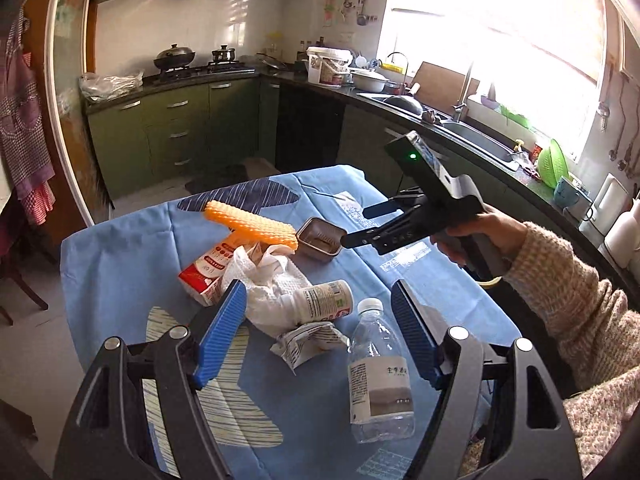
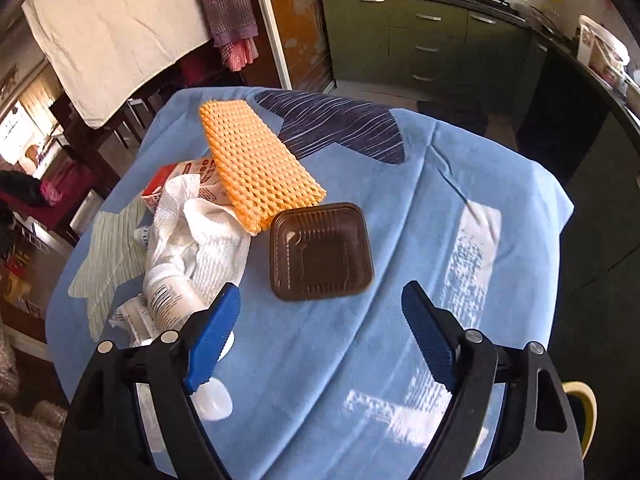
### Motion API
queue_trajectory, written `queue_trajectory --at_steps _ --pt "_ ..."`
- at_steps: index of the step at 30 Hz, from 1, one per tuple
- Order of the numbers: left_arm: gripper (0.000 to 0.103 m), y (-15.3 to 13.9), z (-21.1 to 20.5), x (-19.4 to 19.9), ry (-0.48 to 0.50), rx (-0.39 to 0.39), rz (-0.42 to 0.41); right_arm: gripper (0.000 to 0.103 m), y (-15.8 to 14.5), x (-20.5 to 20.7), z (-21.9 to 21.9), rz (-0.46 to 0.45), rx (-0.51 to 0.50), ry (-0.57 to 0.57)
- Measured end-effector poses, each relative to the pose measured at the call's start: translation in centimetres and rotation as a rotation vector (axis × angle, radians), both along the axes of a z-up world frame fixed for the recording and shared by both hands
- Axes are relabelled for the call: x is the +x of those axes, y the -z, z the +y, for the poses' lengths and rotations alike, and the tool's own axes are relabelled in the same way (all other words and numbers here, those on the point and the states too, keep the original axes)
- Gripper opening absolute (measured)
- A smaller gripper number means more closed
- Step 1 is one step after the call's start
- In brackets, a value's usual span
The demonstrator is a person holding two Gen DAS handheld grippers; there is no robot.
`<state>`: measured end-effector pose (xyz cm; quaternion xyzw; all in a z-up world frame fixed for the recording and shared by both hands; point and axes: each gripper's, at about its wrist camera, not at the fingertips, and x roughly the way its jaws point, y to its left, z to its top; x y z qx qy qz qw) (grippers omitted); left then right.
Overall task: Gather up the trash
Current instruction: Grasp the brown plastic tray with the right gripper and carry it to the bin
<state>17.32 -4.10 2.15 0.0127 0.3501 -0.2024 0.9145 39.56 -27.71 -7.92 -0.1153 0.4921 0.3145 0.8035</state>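
Observation:
Trash lies on a table under a blue cloth [image 1: 120,264]. There is an orange foam net [image 1: 250,226], a brown plastic tray [image 1: 320,238], a red-and-white carton [image 1: 202,274], crumpled white paper towel [image 1: 268,284], a white pill bottle [image 1: 320,298], a torn wrapper [image 1: 308,344] and a clear water bottle [image 1: 378,372]. My left gripper [image 1: 320,316] hovers open above the pill bottle and wrapper, holding nothing. My right gripper [image 2: 320,304] is open and empty just short of the brown tray [image 2: 320,252], with the foam net [image 2: 256,160] and paper towel [image 2: 200,236] beyond at the left.
A dark kitchen counter with a sink [image 1: 480,140] curves along the right, with green cabinets [image 1: 172,132] and a stove behind. A wooden chair [image 1: 16,280] stands left of the table. A person's sleeved arm [image 1: 568,304] holds the right gripper [image 1: 362,226].

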Motion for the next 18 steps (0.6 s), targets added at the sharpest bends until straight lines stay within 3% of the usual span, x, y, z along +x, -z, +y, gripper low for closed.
queue_trajectory --at_steps 10,13,18 --pt "0.073 1.0 2.0 -1.2 -0.005 -0.035 0.024 0.081 3.6 2.7 3.5 0.049 -0.085 -0.016" --pt "0.073 1.0 1.9 -1.6 0.001 -0.037 0.023 0.071 4.1 3.1 4.1 0.056 -0.107 -0.014" --pt "0.073 1.0 1.8 -1.9 0.005 -0.035 0.027 0.068 4.1 3.2 3.9 0.055 -0.110 0.027"
